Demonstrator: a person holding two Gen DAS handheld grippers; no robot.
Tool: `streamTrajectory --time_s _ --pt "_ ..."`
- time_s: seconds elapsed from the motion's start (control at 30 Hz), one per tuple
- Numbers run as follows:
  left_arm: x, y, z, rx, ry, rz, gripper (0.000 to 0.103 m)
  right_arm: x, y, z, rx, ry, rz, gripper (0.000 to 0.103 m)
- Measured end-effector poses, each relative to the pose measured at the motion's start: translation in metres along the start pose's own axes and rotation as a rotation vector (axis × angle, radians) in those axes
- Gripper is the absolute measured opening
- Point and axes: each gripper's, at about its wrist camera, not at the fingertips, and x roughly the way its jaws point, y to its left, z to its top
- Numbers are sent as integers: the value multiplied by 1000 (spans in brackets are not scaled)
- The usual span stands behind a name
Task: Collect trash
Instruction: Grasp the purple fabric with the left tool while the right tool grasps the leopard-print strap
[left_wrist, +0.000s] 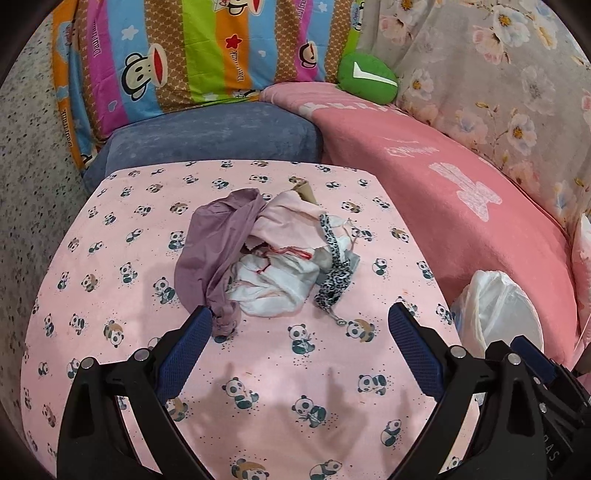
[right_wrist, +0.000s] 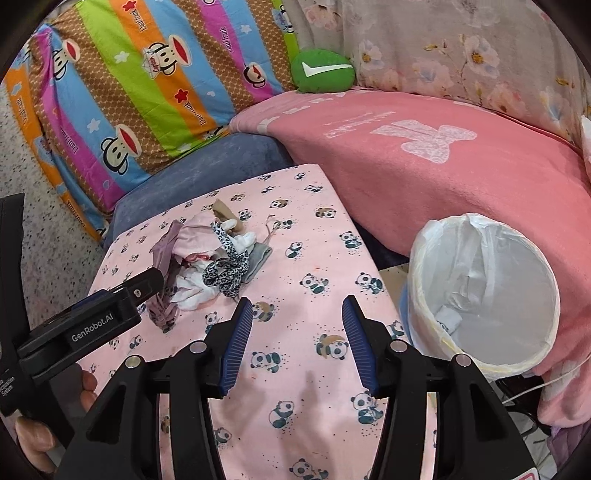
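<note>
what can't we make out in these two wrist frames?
- Scrap pile: lower layers hidden by the purple cloth and leopard strip, both views.
- Brown piece: mostly buried behind the pile; material unclear.
- Lined bin: left wrist view cuts it off behind the right gripper; base hidden.
- Small item in the bin: too small to identify.

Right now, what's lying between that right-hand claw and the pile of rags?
Only bare panda-print cloth. In the right wrist view nothing lies between the right gripper and the scrap pile.
</note>
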Motion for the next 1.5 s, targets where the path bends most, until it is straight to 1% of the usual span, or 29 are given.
streamTrajectory --time_s 0.33,0.43,0.57,0.63,0.7,0.87,1.03,1.1,1.13,1.17,1.2,1.23,1.27,1.3,1.33,1.37,1.4,1.47,1.5 --pt "18 56 3 -99 29 53 92 40 46 9 -42 55 37 52" --pt "27 71 5 -129 46 63 92 55 56 13 -43 72 49 56" --pt "41 86 7 -152 67 73 92 72 67 19 -52 90 57 57" --pt "49 90 9 -160 80 74 92 80 73 22 -54 97 62 58" --pt "55 94 10 -168 92 71 92 92 78 24 -49 106 68 61" --pt "74 95 13 -167 120 68 92 122 86 30 -47 136 50 61" --pt "92 96 12 -166 144 60 91 142 91 32 -65 155 27 61" --pt "95 94 12 -163 151 51 89 148 89 31 -64 164 23 61" --pt "98 93 11 -157 156 48 87 152 88 31 -62 171 20 61" --pt "100 91 10 -151 161 46 83 155 87 31 -58 174 16 61" --pt "101 90 10 -146 166 43 79 157 86 31 -56 177 16 60" --pt "104 89 9 -143 174 39 71 159 85 30 -52 183 18 58" --pt "105 88 9 -144 181 35 64 161 84 30 -52 187 19 53" --pt "107 89 9 -148 189 30 61 163 83 29 -53 194 21 46" --pt "108 89 8 -153 194 28 55 164 82 29 -54 198 22 42" --pt "109 89 8 -154 197 25 47 165 82 28 -59 205 26 32" --pt "108 89 7 -153 199 23 44 166 82 27 -62 209 26 22" --pt "107 88 7 -155 200 21 31 166 80 25 -59 214 34 12" --pt "107 87 7 -155 198 23 27 165 79 24 -56 214 37 8"
